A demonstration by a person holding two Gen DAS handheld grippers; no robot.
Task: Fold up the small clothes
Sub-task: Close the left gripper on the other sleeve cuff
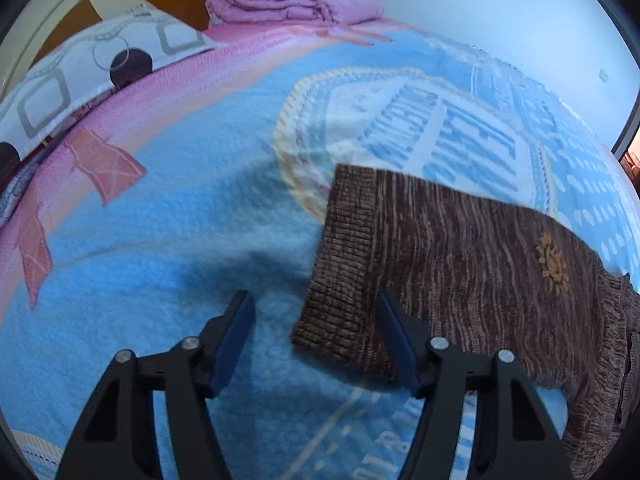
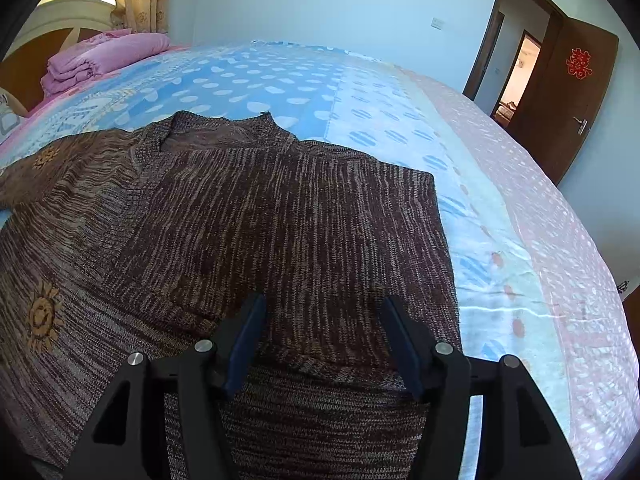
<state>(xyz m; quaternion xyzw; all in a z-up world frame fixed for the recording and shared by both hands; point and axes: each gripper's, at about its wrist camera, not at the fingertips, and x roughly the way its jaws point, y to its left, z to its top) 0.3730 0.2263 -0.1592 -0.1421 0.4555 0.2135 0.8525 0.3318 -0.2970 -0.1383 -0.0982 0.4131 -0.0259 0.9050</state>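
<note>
A brown knitted sweater (image 2: pixel 248 208) with orange sun motifs lies flat on the bed, neck towards the far side. Its right sleeve is folded across the body. The other sleeve (image 1: pixel 460 256) stretches out over the blue blanket and ends in a ribbed cuff (image 1: pixel 340 272). My left gripper (image 1: pixel 314 302) stands open just above that cuff. One fingertip is over the blanket, the other over the sleeve, and the cuff's near corner lies between them, not pinched. My right gripper (image 2: pixel 324 302) is open low over the sweater's near right part, with knit below it.
The blue patterned blanket (image 1: pixel 160 240) covers the bed. A folded pink quilt (image 1: pixel 296 0) and a patterned pillow (image 1: pixel 80 80) lie by the headboard. A wall and an open brown door (image 2: pixel 560 92) stand beyond the bed's right edge.
</note>
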